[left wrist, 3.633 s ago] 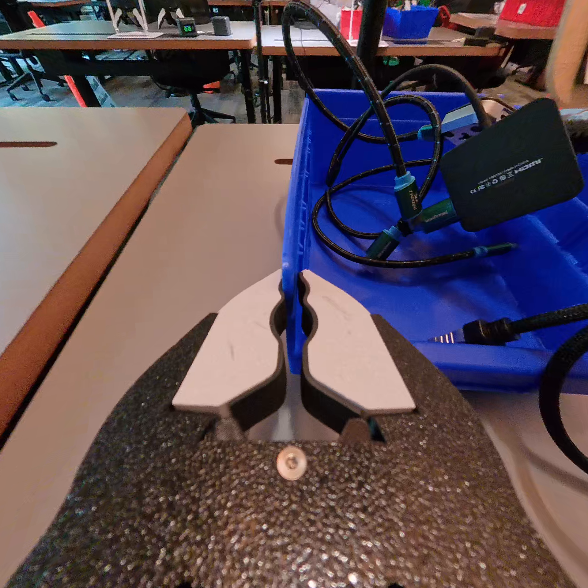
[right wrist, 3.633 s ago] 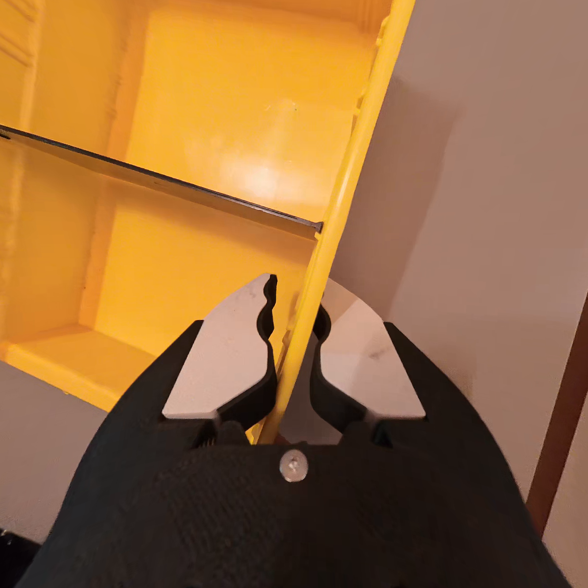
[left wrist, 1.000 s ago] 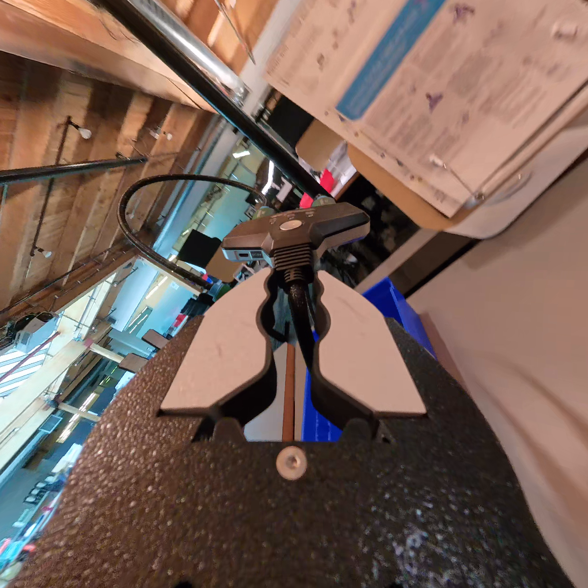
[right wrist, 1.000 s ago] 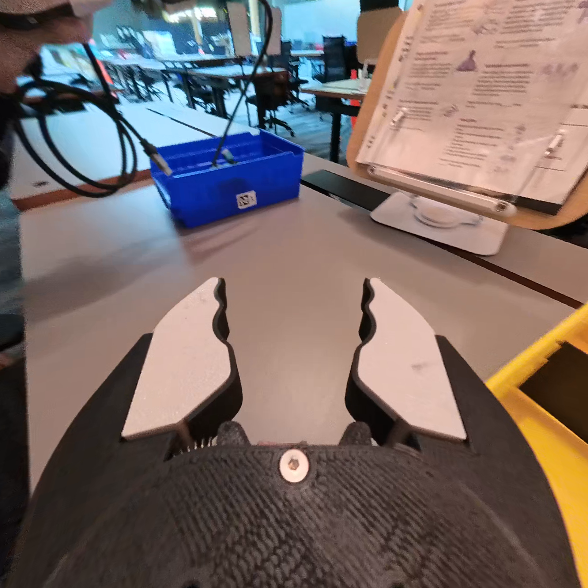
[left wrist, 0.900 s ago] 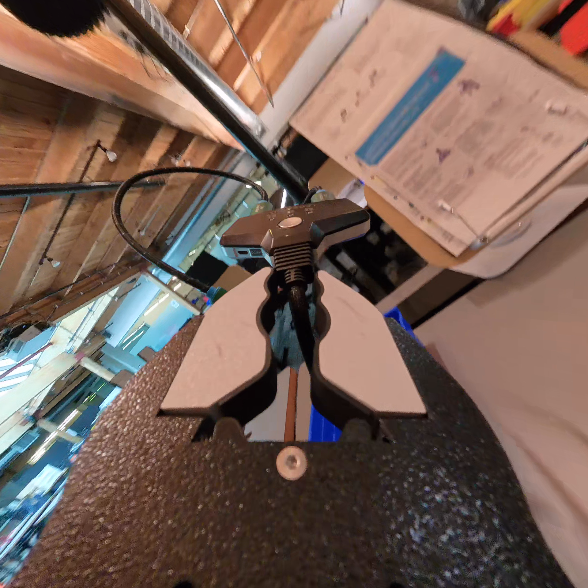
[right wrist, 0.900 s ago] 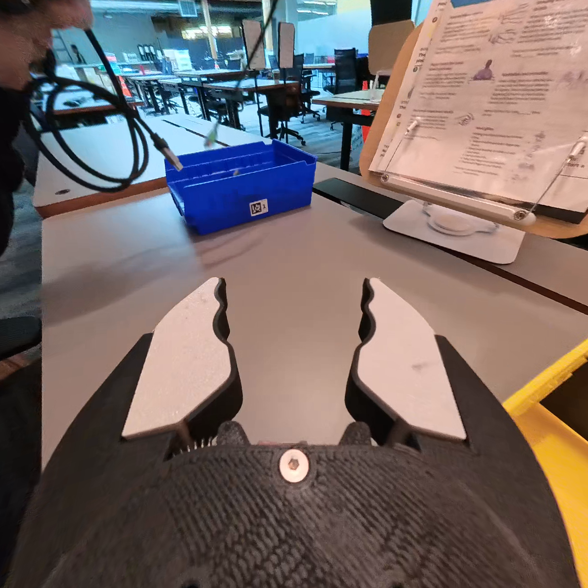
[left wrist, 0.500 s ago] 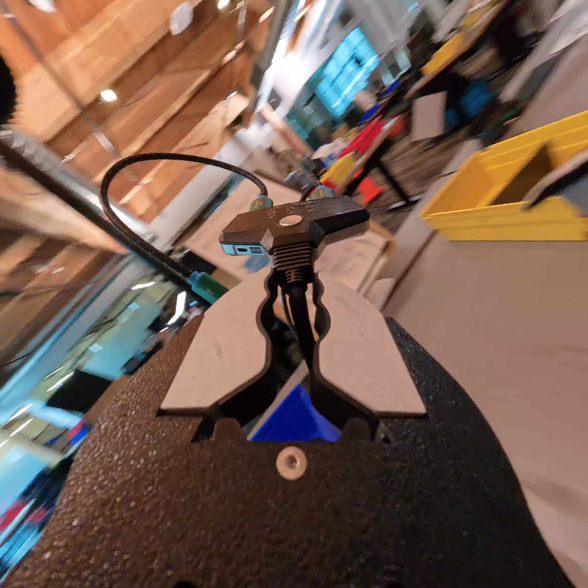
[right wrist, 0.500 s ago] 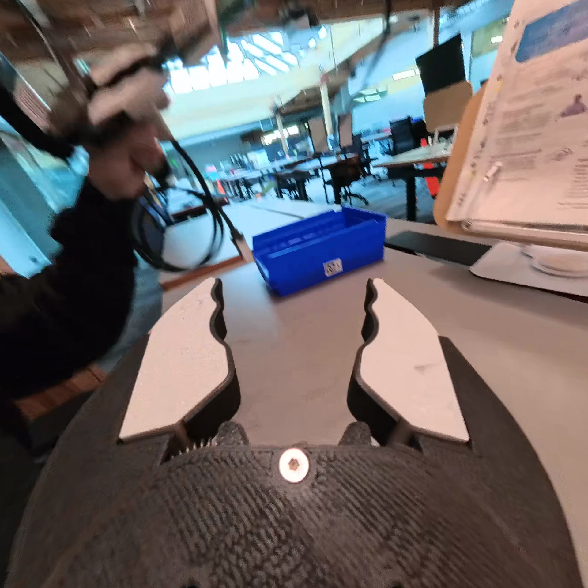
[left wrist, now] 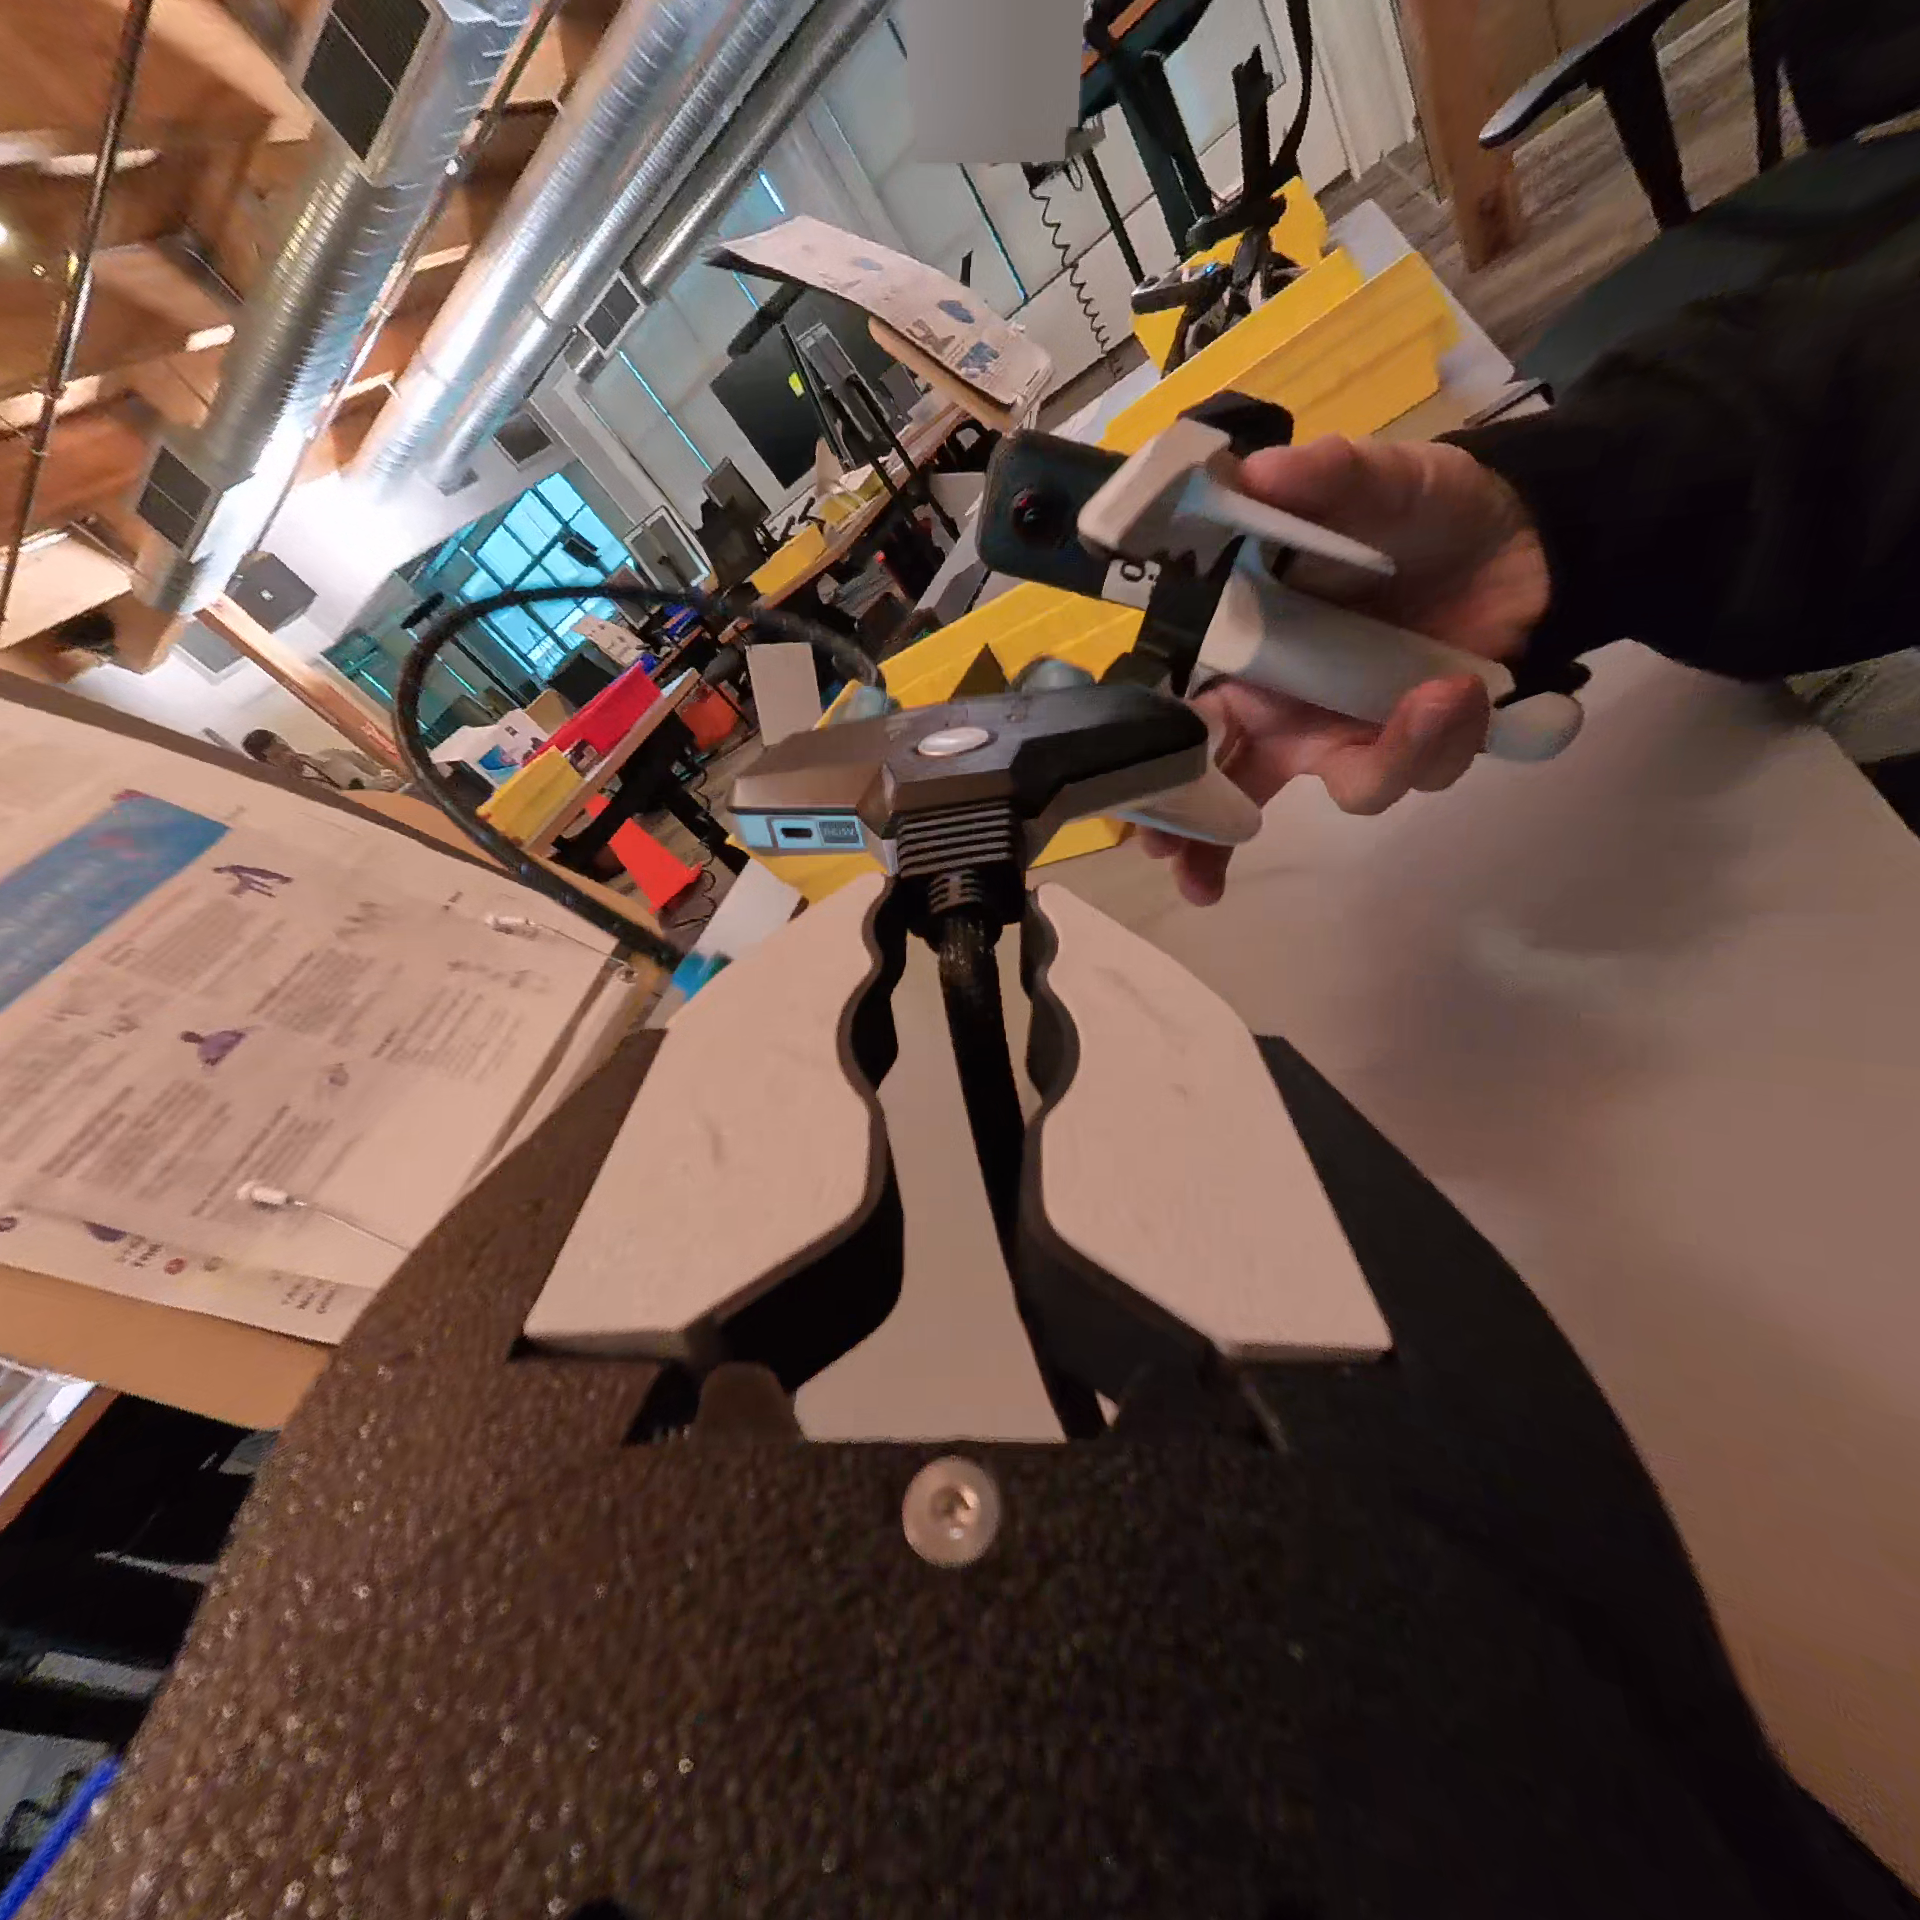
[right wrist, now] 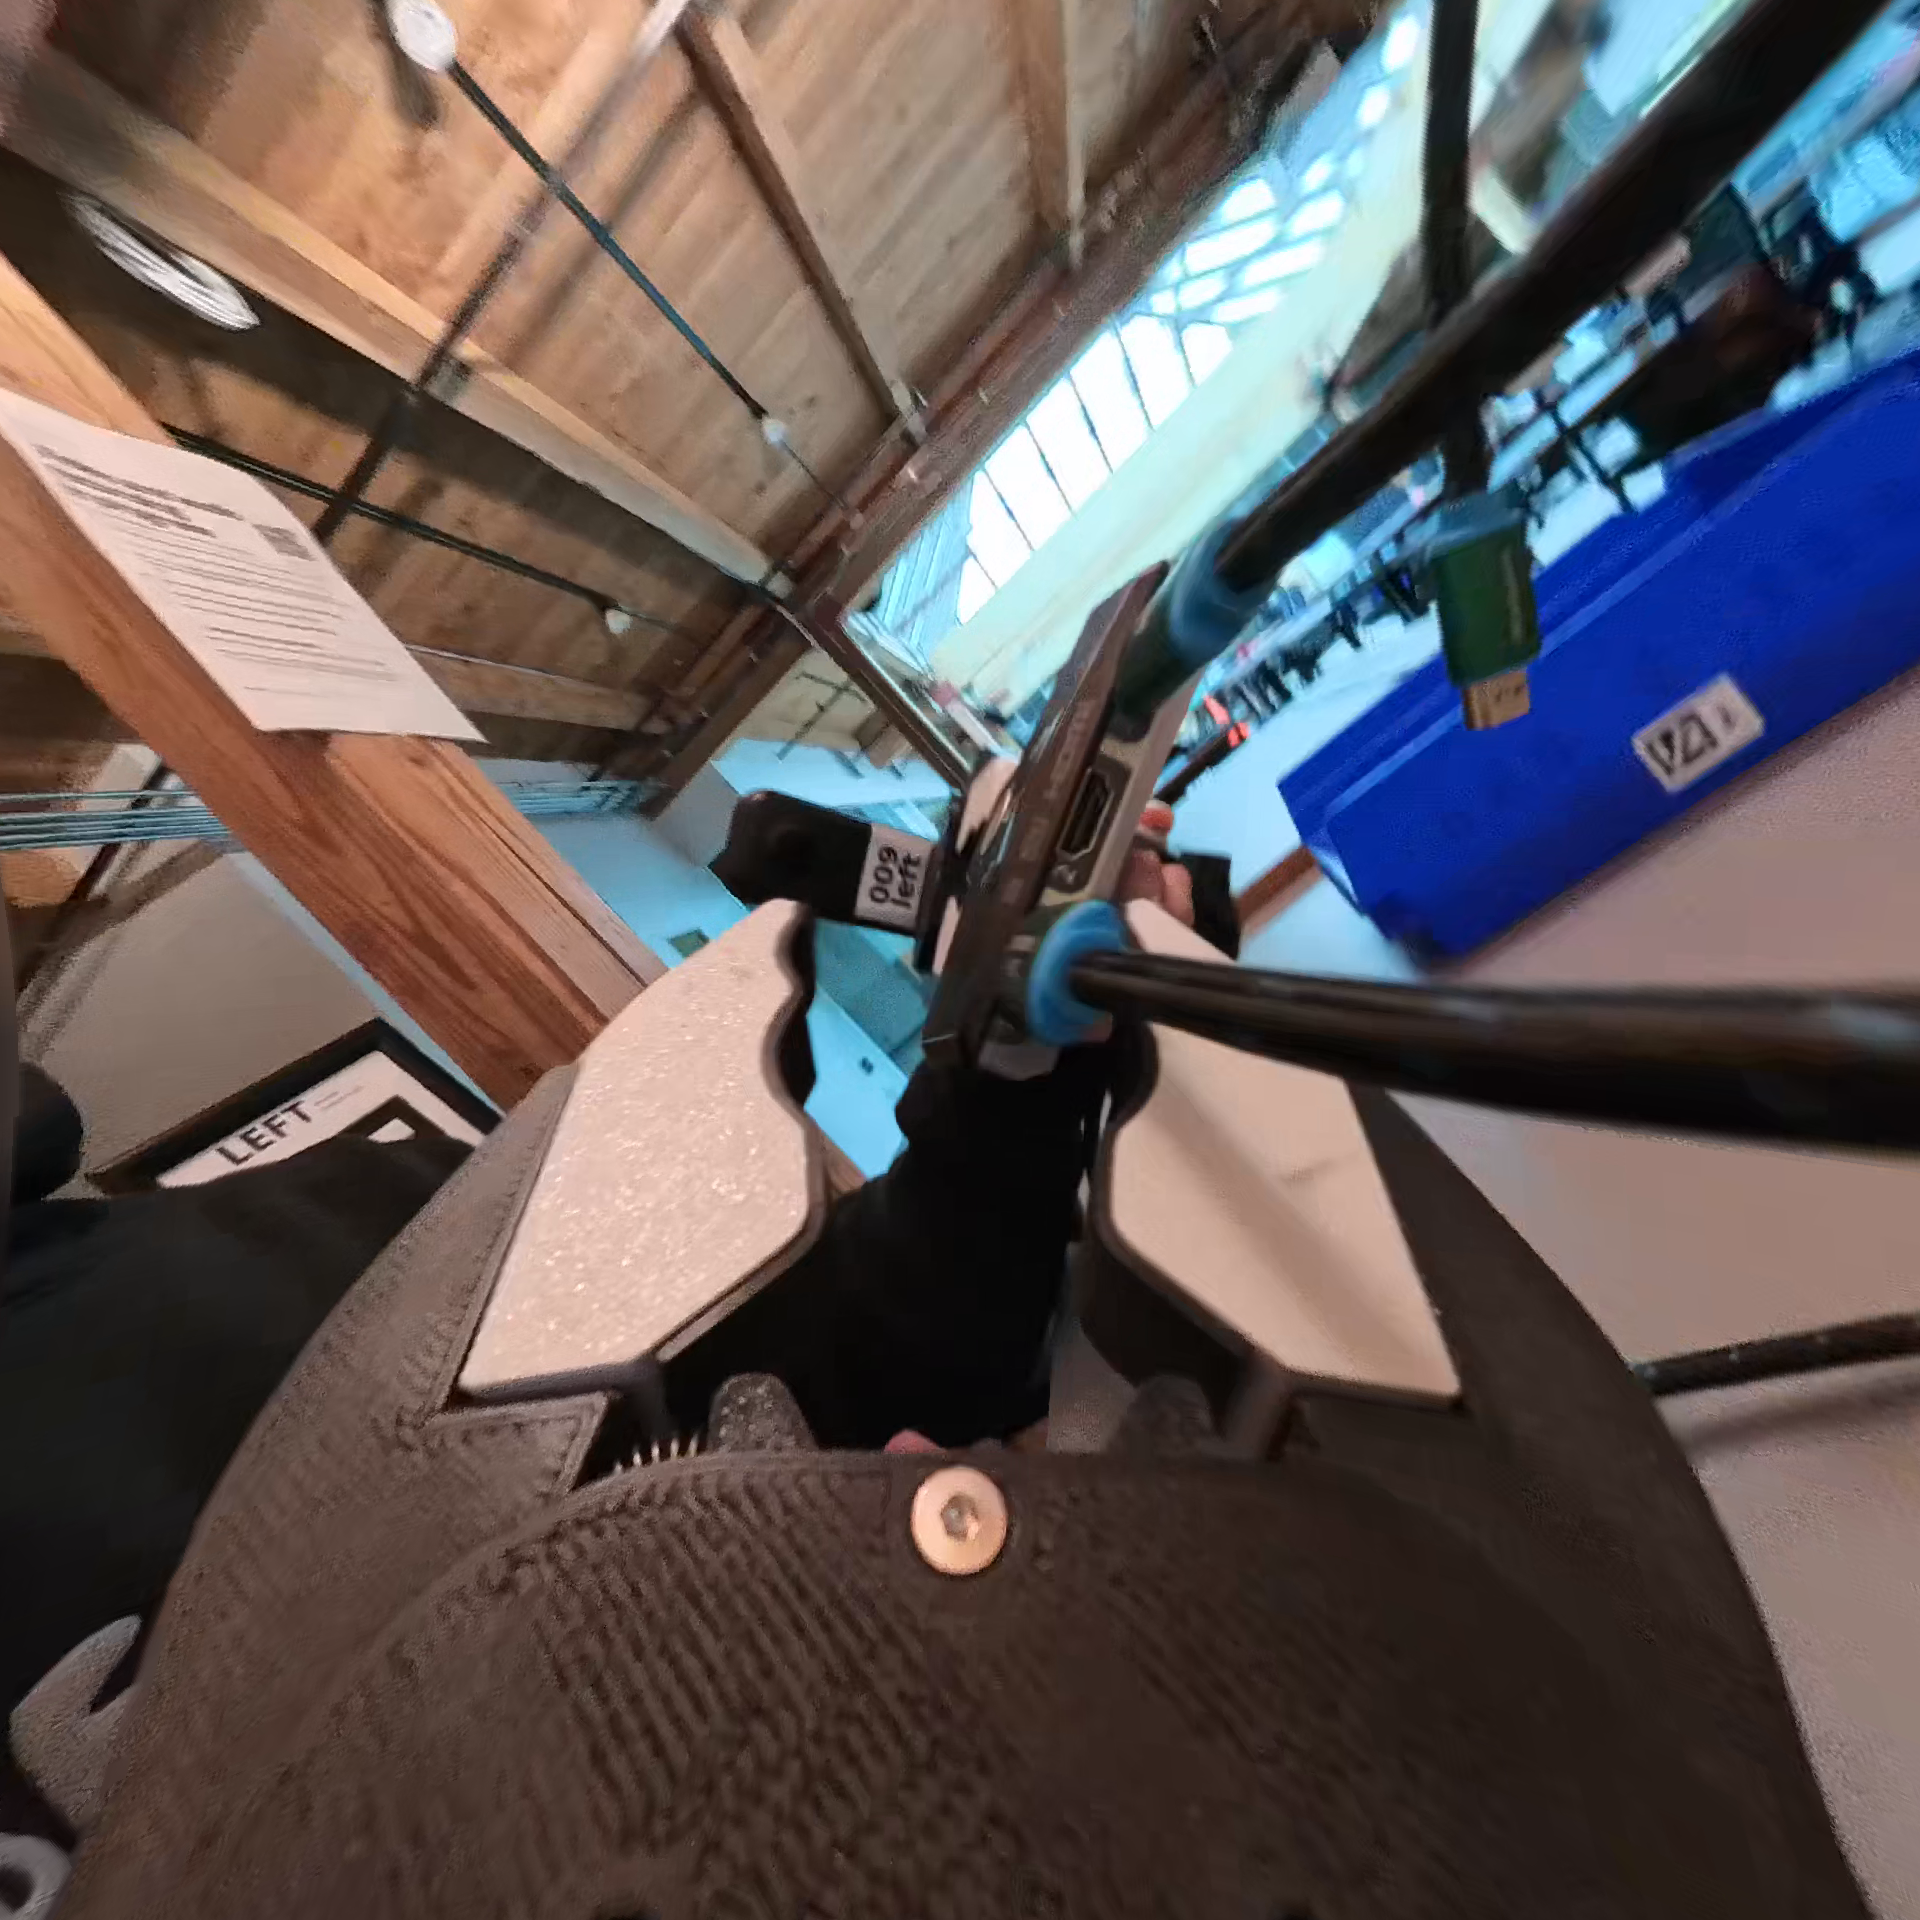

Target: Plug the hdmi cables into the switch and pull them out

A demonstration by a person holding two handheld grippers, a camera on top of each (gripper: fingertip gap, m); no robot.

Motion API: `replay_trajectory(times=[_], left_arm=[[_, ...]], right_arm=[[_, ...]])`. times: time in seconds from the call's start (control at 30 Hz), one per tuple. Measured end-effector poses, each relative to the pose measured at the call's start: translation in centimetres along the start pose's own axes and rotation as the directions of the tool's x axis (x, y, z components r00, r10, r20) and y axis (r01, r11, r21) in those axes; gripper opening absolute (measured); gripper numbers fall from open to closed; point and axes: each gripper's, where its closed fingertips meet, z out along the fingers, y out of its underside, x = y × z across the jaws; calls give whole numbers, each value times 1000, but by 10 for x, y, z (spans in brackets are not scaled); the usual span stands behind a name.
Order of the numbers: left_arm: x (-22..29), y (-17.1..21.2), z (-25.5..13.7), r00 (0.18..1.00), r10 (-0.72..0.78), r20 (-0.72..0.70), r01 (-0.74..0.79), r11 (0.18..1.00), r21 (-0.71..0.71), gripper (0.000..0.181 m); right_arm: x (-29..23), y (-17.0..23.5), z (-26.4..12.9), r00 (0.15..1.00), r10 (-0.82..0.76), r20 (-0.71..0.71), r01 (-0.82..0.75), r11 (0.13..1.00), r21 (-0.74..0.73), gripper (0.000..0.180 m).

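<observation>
My left gripper (left wrist: 956, 914) is shut on the black pigtail cable (left wrist: 977, 1039) of the black HDMI switch (left wrist: 966, 748), just under its ribbed strain relief, and holds it in the air. A black cable (left wrist: 499, 665) loops away from the switch's far side. In the right wrist view the switch (right wrist: 1060, 821) is edge-on between my right gripper's open fingers. My right gripper (right wrist: 966, 935) has a blue-collared plug (right wrist: 1070, 982) with a black cable beside its right finger. A loose green HDMI plug (right wrist: 1481, 634) dangles farther back.
A person's hand (left wrist: 1403, 582) holds the right gripper behind the switch. The grey table (left wrist: 1558, 1039) lies below. A paper on a document stand (left wrist: 260, 1039) is at left. Yellow bins (left wrist: 1299, 332) stand far back. A blue bin (right wrist: 1662, 665) sits on the table.
My left gripper swung the held switch round toward the right gripper. My right gripper lifted off the table and came up to the switch, with its jaws a little narrower.
</observation>
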Motion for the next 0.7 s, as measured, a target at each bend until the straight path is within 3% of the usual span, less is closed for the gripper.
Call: replay_trajectory(times=[0.03, 0.1, 0.2, 0.47, 0.7], left_arm=[[2, 4, 0, 1000, -15, -8, 15, 1000, 8, 21], [4, 8, -1, 997, -70, -17, 70, 996, 46, 20], [6, 15, -4, 993, -116, -16, 117, 989, 94, 20], [3, 27, -5, 929, -366, -43, 369, 918, 147, 27], [3, 29, -7, 952, -306, 9, 297, 931, 210, 25]], right_arm=[[7, 7, 2, 1000, 13, -28, -14, 999, -31, 54], [25, 11, 2, 996, 18, -88, -20, 1000, -20, 26], [31, 17, 4, 994, 97, -51, -96, 995, 18, 25], [46, 17, 8, 990, 119, -78, -108, 986, 129, 22], [45, 29, 9, 970, 211, -120, -197, 973, 125, 22]])
